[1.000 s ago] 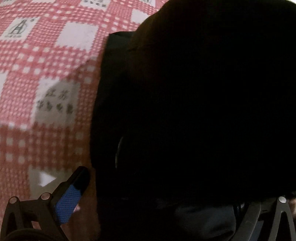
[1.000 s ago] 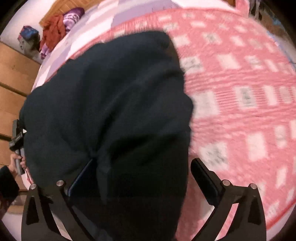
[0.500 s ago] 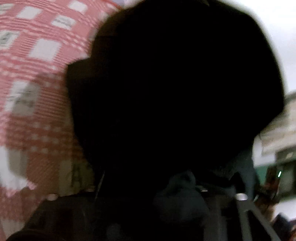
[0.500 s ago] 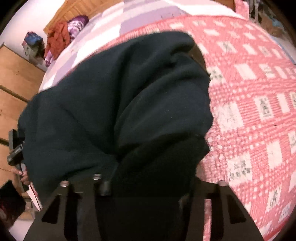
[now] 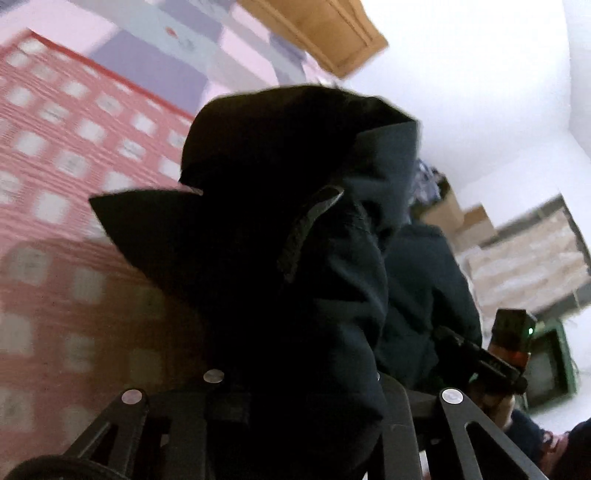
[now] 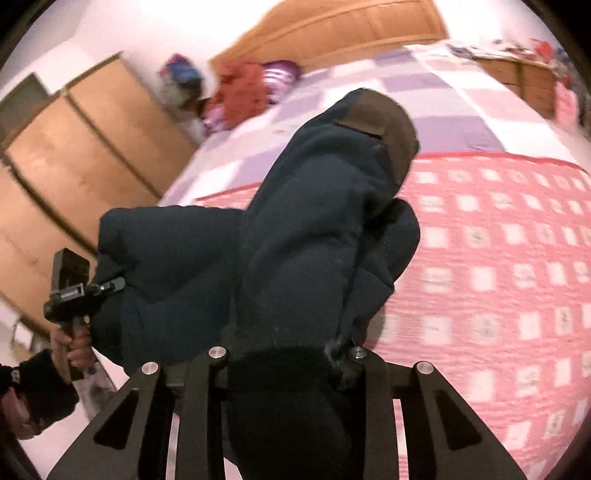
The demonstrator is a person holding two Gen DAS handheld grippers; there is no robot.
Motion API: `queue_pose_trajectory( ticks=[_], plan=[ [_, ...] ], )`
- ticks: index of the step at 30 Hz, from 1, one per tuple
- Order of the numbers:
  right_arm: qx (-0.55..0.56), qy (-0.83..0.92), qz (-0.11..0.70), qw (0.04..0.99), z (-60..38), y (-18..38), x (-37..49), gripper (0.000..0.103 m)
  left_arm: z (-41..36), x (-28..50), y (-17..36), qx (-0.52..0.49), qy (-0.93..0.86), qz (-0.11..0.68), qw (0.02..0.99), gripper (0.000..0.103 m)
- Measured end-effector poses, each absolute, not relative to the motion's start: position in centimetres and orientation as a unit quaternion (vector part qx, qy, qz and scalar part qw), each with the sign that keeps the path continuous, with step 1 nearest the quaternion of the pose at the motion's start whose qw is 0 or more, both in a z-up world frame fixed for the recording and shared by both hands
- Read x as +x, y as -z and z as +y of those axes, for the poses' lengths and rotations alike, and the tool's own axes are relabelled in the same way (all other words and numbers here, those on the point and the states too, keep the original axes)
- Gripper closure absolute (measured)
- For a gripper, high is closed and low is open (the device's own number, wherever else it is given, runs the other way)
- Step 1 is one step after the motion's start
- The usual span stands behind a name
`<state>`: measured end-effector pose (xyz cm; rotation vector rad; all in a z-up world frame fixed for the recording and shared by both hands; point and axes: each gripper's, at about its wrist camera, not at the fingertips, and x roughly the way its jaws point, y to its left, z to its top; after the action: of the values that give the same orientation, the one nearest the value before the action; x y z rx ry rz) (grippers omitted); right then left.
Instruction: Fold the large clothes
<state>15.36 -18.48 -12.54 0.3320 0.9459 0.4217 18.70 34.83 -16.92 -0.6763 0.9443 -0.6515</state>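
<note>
We had both tools closed on cloth. Our right gripper point(image 6: 286, 363) had its jaws drawn in tight on a thick bunch of the dark navy coat point(image 6: 314, 229), the fabric filling the whole gap between the fingers. Our left gripper point(image 5: 295, 387) was likewise clamped on the same coat point(image 5: 280, 229), with the cloth spilling over the fingers so that we could not see their tips.

From the right gripper the coat ran forward and away from us, its long axis pointing out over the bed toward the wooden headboard point(image 6: 332, 29). It hung lifted above the pink checked blanket point(image 6: 498, 258); whether its far end touched the bedding we could not tell. At that far end sat a brown lined part point(image 6: 384, 122), perhaps a hood or collar. A second lobe of the coat spread sideways to our left gripper, seen in the right view at point(image 6: 74, 291). So each tool held its own end of the near edge, and neither was clearly nearer the bulk.

We judged that the coming move turned on carrying this held edge forward along that axis, both hands together.

The white squares of the blanket bore small printed marks, too blurred for us to read. We saw no legible label on the coat.
</note>
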Motion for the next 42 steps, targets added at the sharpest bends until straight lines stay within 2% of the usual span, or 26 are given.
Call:
queue_pose_trajectory(
  ticks=[3,5,6,7,10,12,15,21,22,24,25,29,31,32,34,35,36,39,40,42],
  plan=[
    [0.172,-0.226,0.437,0.853,-16.4,11.4,14.6,0.073,40.1,15.8,15.6,-0.309,0.251,0.417,0.817,0.081],
    [0.177,-0.239,0.431,0.852,-15.3,11.4,14.4,0.073,43.4,15.0,17.3,-0.305,0.2,0.426,0.828,0.08],
    [0.179,-0.236,0.432,0.852,-14.7,11.9,14.6,0.073,44.4,15.0,18.7,-0.306,0.182,0.436,0.827,0.077],
    [0.187,-0.23,0.442,0.847,-14.8,13.2,15.0,0.072,45.9,15.1,21.4,-0.301,0.15,0.46,0.822,0.07],
    [0.2,-0.184,0.517,0.812,-15.1,20.1,16.6,0.064,49.5,15.1,30.9,-0.31,0.04,0.567,0.762,0.065],
    [0.22,-0.092,0.614,0.753,-16.8,26.6,17.2,0.044,51.1,13.5,34.9,-0.348,0.027,0.588,0.73,0.051],
    [0.255,-0.055,0.601,0.755,-18.8,27.5,15.7,0.036,51.7,11.9,34.2,-0.344,0.031,0.56,0.753,0.047],
    [0.128,-0.016,0.581,0.803,-17.2,22.1,14.5,0.034,54.8,11.7,30.1,-0.317,0.012,0.522,0.791,0.045],
    [0.117,-0.019,0.574,0.81,-16.8,21.4,14.9,0.033,55.0,12.4,29.6,-0.316,0.015,0.51,0.8,0.04],
    [0.109,-0.035,0.562,0.819,-16.4,20.5,16.0,0.024,54.7,14.1,29.0,-0.305,0.033,0.499,0.81,0.032],
    [0.11,-0.042,0.561,0.82,-15.8,20.5,16.9,0.023,54.1,15.3,29.1,-0.297,0.044,0.503,0.81,0.032],
    [0.11,-0.048,0.58,0.806,-14.4,23.0,20.7,0.022,50.1,20.5,32.3,-0.254,0.077,0.554,0.789,0.032],
    [0.109,-0.029,0.595,0.796,-13.8,24.8,22.4,0.02,48.0,22.8,34.9,-0.257,0.088,0.58,0.768,0.026],
    [0.121,-0.034,0.599,0.791,-13.6,25.8,23.0,0.018,47.5,23.5,35.9,-0.271,0.092,0.584,0.76,0.026],
    [0.138,-0.045,0.587,0.796,-13.7,26.2,23.4,0.041,46.8,23.8,35.9,-0.285,0.094,0.572,0.763,0.027],
    [0.136,-0.048,0.575,0.805,-13.7,25.6,23.3,0.071,46.5,23.8,35.4,-0.285,0.102,0.561,0.77,0.031],
    [0.132,-0.045,0.563,0.815,-13.9,24.9,23.0,0.089,46.1,23.7,34.5,-0.281,0.115,0.551,0.778,0.039],
    [0.147,-0.049,0.494,0.856,-15.2,20.7,20.4,0.098,44.9,23.3,30.8,-0.264,0.168,0.508,0.803,0.044],
    [0.148,-0.045,0.476,0.865,-15.6,19.6,19.5,0.099,44.6,23.3,29.7,-0.264,0.186,0.493,0.808,0.052],
    [0.134,-0.022,0.439,0.888,-16.4,17.1,17.4,0.1,43.3,23.8,27.0,-0.257,0.225,0.449,0.826,0.052]
  ],
)
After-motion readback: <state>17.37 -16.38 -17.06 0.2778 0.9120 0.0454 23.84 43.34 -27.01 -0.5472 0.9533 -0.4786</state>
